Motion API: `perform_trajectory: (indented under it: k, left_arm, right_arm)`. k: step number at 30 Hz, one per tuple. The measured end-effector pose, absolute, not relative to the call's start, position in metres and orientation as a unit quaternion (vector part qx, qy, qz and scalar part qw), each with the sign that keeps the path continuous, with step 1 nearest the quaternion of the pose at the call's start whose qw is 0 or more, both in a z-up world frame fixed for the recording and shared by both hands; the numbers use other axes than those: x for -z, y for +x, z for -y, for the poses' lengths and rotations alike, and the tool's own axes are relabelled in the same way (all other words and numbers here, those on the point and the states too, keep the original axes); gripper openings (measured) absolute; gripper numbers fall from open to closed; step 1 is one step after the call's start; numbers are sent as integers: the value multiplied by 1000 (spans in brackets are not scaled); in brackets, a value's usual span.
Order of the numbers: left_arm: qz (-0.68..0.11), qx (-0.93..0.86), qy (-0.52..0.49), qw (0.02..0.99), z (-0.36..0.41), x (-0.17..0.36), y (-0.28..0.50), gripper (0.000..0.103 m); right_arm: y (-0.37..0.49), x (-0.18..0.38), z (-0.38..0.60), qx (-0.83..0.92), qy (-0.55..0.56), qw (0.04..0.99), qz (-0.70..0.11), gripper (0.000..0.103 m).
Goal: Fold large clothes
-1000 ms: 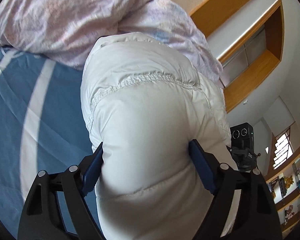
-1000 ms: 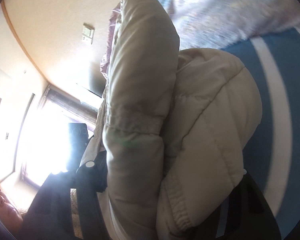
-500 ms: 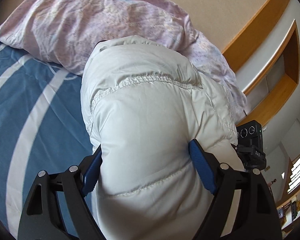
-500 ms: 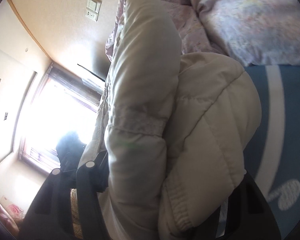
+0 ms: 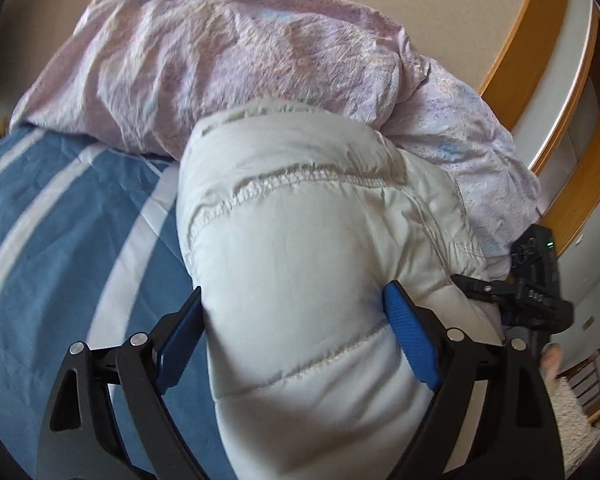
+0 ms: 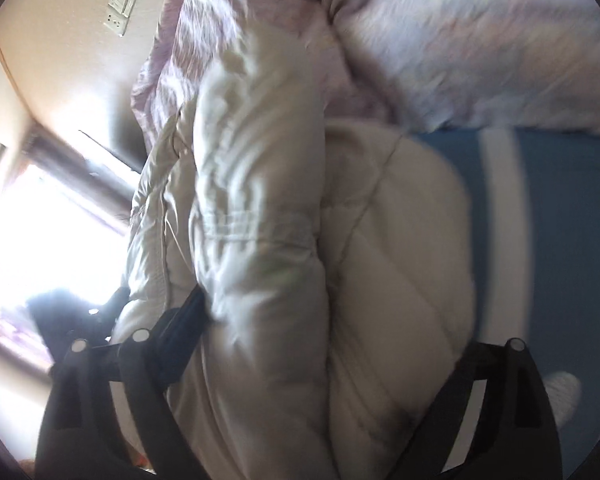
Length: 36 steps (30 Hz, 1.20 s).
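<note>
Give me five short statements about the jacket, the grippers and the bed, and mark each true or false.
1. The left gripper clamps the puffy white jacket. True.
2. The right gripper is empty. False: a thick bundle of the jacket fills it.
3. The bed cover is blue with white stripes. True.
4. The crumpled bedding behind the jacket is green. False: it is pale pink.
5. The jacket lies folded flat. False: it is bunched between both grippers.
</note>
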<state>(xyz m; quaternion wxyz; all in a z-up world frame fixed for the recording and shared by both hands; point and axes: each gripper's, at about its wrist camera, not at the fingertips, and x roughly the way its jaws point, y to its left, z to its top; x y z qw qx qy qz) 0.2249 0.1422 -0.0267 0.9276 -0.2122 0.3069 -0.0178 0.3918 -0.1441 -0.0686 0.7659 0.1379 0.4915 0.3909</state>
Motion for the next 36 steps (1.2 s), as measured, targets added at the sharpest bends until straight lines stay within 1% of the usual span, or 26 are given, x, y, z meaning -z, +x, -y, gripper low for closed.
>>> perform_trajectory:
  k: [2,4,5,7,9,11,15,16,18,21,23,26,36]
  left_arm:
    - [-292,-5,-181,939,-141,14,217,95]
    - [-281,-23,-153,947,-138,1,212,98]
    - [-277,-34,-133,951,-134,-7,211,98]
    - [-269,-43,-107,956,-126,-17,211,100]
    - [-267,-43,-90,959,-117,-24,215,101]
    - [-274,-42,-78,958,-107,-27,225,101]
    - [-287,-54,-49,955,-96,-22,243,101]
    - [-289,-56,-43,955,-94,-20,246,101]
    - [-297,-63,-24,953,-90,-14,255,101]
    - [-311,-64,-19,948,-88,-3,265,101]
    - [-312,-63,-21,948,-88,3,267,101]
    - [-315,-57,-20,947,-85,9,268,102]
    - [-331,-72,-3,941,-73,29,288,102]
  right_arm:
    - [380,51,157,-370,121,790,-473,88]
    - [368,32,167,-330,100,827,-444,91]
    - [362,21,173,-314,87,846,-422,93]
    - [345,-4,181,-267,70,888,-367,94]
    - [337,-22,183,-251,62,906,-335,94]
    - [336,-31,160,-251,40,909,-330,92]
    - [325,-25,110,-260,-2,916,-306,67]
    - [328,-23,101,-259,-6,918,-299,65]
    - [324,-29,91,-262,-7,917,-300,53]
    - [336,-24,72,-252,-25,920,-301,45]
    - [341,-12,64,-242,-47,918,-310,43]
    - [348,11,59,-226,-67,916,-325,43]
    - [369,47,64,-218,-60,910,-348,45]
